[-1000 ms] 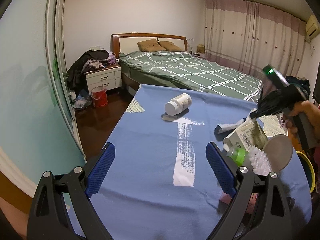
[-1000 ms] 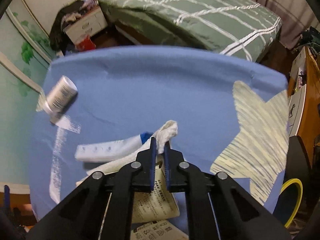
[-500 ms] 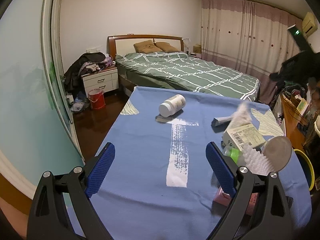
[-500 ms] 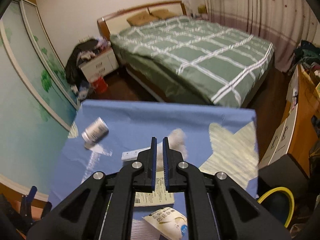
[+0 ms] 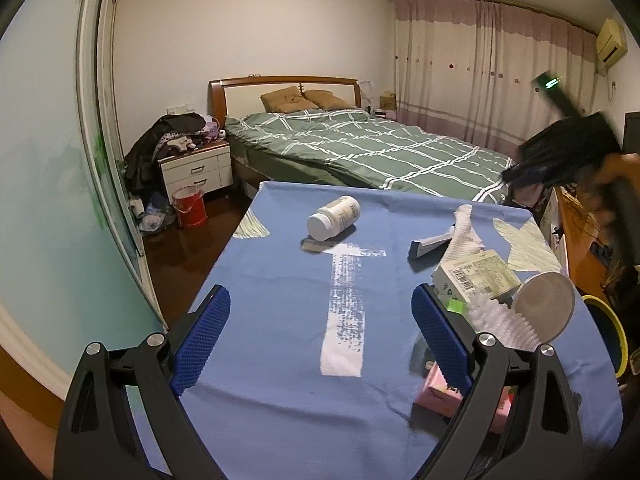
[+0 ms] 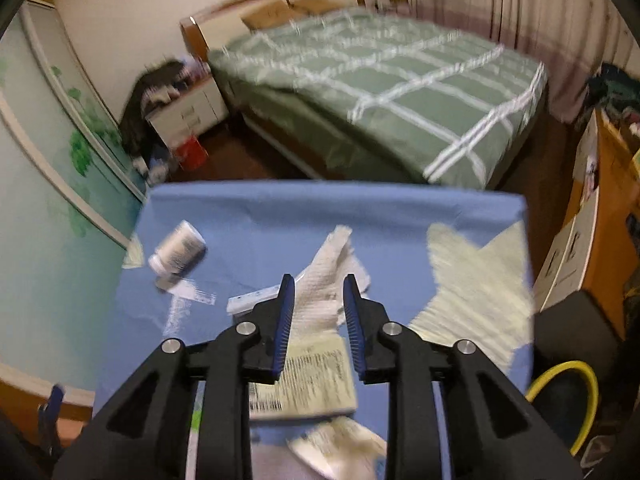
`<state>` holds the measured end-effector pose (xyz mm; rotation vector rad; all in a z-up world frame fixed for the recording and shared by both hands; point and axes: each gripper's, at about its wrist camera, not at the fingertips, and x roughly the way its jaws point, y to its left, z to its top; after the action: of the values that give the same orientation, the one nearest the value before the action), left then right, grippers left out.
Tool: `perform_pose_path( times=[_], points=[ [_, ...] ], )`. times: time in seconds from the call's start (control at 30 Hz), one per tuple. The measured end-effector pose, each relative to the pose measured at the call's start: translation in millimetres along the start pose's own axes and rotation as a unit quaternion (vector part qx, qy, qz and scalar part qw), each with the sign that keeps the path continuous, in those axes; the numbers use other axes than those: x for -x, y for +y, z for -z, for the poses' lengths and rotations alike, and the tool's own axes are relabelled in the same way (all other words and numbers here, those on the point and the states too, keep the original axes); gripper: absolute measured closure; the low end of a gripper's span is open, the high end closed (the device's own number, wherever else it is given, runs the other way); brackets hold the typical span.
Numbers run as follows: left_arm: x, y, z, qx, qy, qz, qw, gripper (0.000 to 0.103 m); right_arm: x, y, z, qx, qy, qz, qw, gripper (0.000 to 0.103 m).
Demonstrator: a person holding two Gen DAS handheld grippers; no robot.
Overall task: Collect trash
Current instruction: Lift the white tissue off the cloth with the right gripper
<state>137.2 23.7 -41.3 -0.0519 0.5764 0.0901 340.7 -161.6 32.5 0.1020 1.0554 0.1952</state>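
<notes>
A crumpled white tissue [image 6: 332,276] lies loose on the blue cloth, draped over a white tube [image 6: 256,298]. My right gripper [image 6: 319,280] hangs above it, its jaws opening, pads clear of the tissue. The left wrist view shows the same tissue [image 5: 466,232] beside the tube [image 5: 432,245]. A white pill bottle [image 5: 334,218] lies on its side further left. My left gripper [image 5: 320,296] stands wide open over the near part of the table with nothing between its fingers.
A barcode box [image 5: 478,278], a white round brush [image 5: 532,312], a green cap [image 5: 454,306] and a pink pack [image 5: 440,396] crowd the table's right side. A yellow-rimmed bin [image 6: 568,396] stands on the floor at the right. Behind the table is a bed [image 5: 360,148].
My right gripper rose with the tissue pinched in it, then parted its jaws; the tissue dropped back onto the cloth by the tube. The left gripper kept still.
</notes>
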Motion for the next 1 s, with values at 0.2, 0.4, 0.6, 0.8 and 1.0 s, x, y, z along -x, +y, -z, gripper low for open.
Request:
perform_pose_path(
  times=[0.2, 0.4, 0.6, 0.8, 1.0],
  points=[
    [-1, 26, 0, 0.009, -0.002, -0.032, 0.9995, 0.012, -73, 4, -11, -0.034, 0.053, 0.022, 0.998, 0.068],
    [-12, 56, 2, 0.038, 0.011, -0.066, 0.997, 0.012, -104, -4, -9, -0.061, 0.076, 0.035, 0.995, 0.059],
    [-21, 65, 7, 0.043, 0.022, -0.082, 0.9955, 0.012, -122, -6, -8, -0.066, 0.09, 0.039, 0.993, 0.056],
    [-24, 67, 8, 0.042, 0.026, -0.085, 0.9951, 0.012, -113, -8, -9, -0.055, 0.068, 0.049, 0.995, 0.096],
    [-24, 66, 7, 0.042, 0.025, -0.09, 0.9947, 0.012, -70, -4, -10, -0.038, 0.02, 0.023, 0.999, 0.099]
  ],
)
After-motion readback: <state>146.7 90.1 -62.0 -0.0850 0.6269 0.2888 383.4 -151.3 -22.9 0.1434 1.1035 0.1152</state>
